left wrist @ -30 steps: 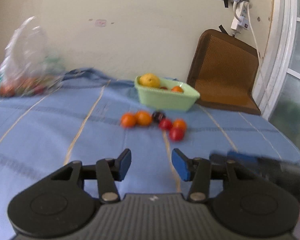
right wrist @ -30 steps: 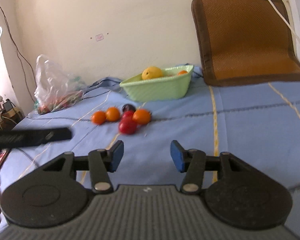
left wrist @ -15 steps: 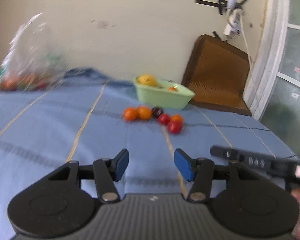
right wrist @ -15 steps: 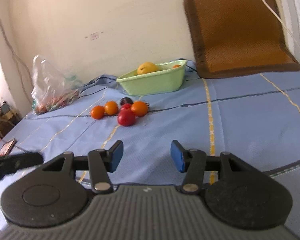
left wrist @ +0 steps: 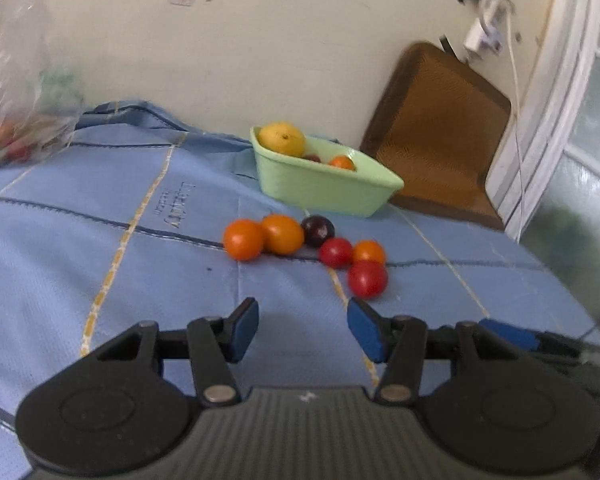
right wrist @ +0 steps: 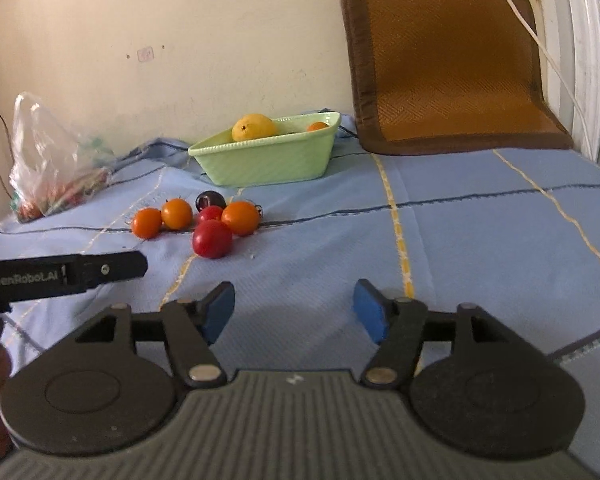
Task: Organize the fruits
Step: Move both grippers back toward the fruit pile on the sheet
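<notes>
Left wrist view: left gripper [left wrist: 302, 326] has drawn nearer the loose cluster of orange, red and dark round fruits [left wrist: 306, 246] at 12 o'clock; fingers spread, empty. Blue cloth print [left wrist: 176, 210] unreadable.

Right wrist view: right gripper [right wrist: 294, 312] spread, empty. The other tool [right wrist: 60, 274] at 9 o'clock reads "GenRobot.AI". Pale green ribbed plastic basket [right wrist: 266, 158] beyond, part-filled; picking likely imminent.

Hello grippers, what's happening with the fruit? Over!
Left gripper open, empty. Right gripper open, empty. Six loose fruits on the blue cloth, short of green bowl. Nothing in the way.
</notes>
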`<state>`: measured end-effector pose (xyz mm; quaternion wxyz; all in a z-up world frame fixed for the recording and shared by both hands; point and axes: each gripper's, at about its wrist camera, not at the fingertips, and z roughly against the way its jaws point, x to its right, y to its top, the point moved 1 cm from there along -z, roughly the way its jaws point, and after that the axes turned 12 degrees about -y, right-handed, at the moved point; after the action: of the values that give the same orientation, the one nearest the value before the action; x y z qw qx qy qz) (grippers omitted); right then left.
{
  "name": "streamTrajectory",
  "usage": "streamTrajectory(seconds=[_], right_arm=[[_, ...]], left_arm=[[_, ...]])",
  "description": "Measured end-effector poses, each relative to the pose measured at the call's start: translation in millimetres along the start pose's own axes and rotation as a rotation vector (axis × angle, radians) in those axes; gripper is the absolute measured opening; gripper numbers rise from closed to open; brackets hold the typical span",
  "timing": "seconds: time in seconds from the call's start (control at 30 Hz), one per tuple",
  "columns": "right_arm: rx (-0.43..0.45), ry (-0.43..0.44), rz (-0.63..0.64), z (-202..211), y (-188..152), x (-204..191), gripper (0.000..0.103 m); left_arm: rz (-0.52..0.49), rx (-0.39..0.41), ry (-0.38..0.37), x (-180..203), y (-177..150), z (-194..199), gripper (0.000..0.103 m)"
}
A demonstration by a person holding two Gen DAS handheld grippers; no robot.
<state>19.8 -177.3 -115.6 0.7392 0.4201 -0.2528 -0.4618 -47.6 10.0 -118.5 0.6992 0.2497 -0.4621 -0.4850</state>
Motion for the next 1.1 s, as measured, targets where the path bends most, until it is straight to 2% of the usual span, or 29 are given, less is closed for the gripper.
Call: streamTrajectory(seconds=[0.17, 0.37, 0.47, 0.53, 0.63, 0.83, 1.1], right_arm=[[-0.002, -0.07, 0.082, -2, -1, -15, 0.073], [-0.003, -0.067, 0.024, 0, 0, -7, 0.073], [-0.005, -0.079, 0.017, 1, 0, -8, 0.084], [-0.001, -0.103, -0.005, 3, -1, -7, 0.097], [0.02, -0.1, -0.045, 7, -1, -2, 0.103], [-0.012, -0.088, -0.085, 1, 1, 3, 0.103], [-0.037, -0.093, -0.001, -4, 2, -9, 0.103]], left_arm=[[-0.009, -0.019, 0.003, 0, 0, -6, 0.05], [-0.068, -0.001, 0.028, 10, 0, -5, 0.051], [-0.064, 0.003, 0.038, 9, 1, -4, 0.051], [-0.069, 0.007, 0.041, 9, 2, -4, 0.051], [-0.069, 0.011, 0.037, 8, 3, -4, 0.054], [-0.063, 0.008, 0.026, 8, 2, -3, 0.057], [-0.021, -0.011, 0.015, 2, 3, -5, 0.057]])
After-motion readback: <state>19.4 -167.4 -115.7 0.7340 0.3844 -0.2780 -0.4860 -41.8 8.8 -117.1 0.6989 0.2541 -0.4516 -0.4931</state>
